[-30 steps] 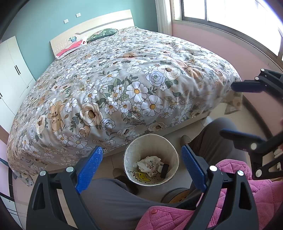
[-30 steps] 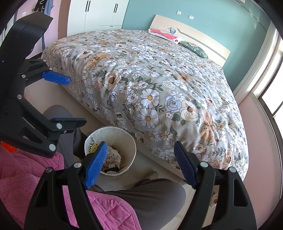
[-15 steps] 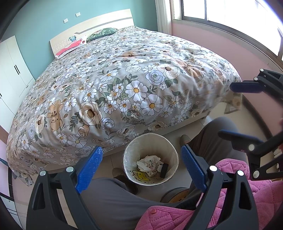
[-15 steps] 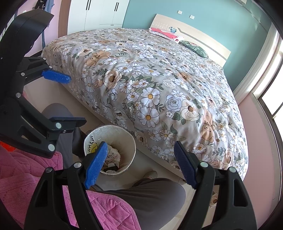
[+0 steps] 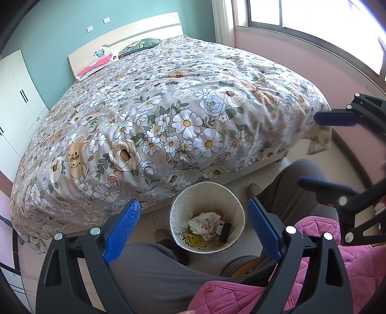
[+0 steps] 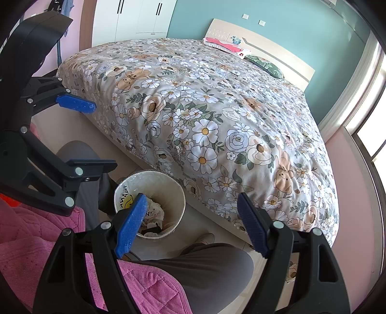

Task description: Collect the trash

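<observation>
A round cream waste bin [image 5: 237,207] stands on the floor between the person's legs, at the foot of the bed. It holds crumpled white paper [image 5: 205,222] and a small black object [image 5: 225,232]. The bin also shows in the right wrist view [image 6: 168,186]. My left gripper [image 5: 193,227] is open and empty, held above the bin. My right gripper [image 6: 193,222] is open and empty, above and just right of the bin. Each gripper shows in the other's view, the right one [image 5: 323,152] and the left one [image 6: 94,135], both open.
A large bed with a floral quilt [image 5: 168,108] fills the view beyond the bin. The person's grey-trousered legs [image 5: 154,273] and pink quilted top [image 5: 337,265] are below. White wardrobes [image 6: 135,19] stand at the far left, a window [image 5: 313,24] on the right.
Almost nothing has moved. Both grippers stay open over the bin, with only a slight drift of the views.
</observation>
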`<state>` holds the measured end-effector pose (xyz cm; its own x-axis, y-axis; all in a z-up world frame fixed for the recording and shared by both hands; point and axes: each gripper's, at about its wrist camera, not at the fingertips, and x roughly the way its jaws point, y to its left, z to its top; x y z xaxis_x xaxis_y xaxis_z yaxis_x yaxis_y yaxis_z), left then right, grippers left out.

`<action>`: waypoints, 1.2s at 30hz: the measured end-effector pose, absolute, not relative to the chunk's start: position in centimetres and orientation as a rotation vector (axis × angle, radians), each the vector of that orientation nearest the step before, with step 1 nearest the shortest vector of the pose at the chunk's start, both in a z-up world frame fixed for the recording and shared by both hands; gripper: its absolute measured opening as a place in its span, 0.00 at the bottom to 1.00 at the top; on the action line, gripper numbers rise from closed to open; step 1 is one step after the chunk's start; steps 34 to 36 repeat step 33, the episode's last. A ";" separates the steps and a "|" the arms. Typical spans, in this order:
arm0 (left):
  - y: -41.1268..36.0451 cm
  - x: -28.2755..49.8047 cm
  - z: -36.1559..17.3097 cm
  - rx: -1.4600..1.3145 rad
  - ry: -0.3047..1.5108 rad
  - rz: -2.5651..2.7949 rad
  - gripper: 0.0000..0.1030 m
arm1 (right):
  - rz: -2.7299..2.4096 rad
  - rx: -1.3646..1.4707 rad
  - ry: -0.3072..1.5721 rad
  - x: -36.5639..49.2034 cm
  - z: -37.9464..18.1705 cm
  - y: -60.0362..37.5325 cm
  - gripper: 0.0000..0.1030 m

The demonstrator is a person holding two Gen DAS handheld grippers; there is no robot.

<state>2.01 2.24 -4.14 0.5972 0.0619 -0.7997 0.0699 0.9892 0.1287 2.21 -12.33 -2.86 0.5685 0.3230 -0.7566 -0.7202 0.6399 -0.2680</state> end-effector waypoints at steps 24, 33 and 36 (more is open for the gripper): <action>1.6 2.0 -4.1 0.182 0.914 -0.033 0.91 | 0.657 -0.602 0.733 2.8 -2.9 -12.8 0.74; 2.4 2.4 -4.0 0.123 0.931 -0.011 0.91 | 0.658 -0.599 0.731 2.8 -2.9 -12.8 0.74; 2.4 2.4 -4.0 0.123 0.931 -0.011 0.91 | 0.658 -0.599 0.731 2.8 -2.9 -12.8 0.74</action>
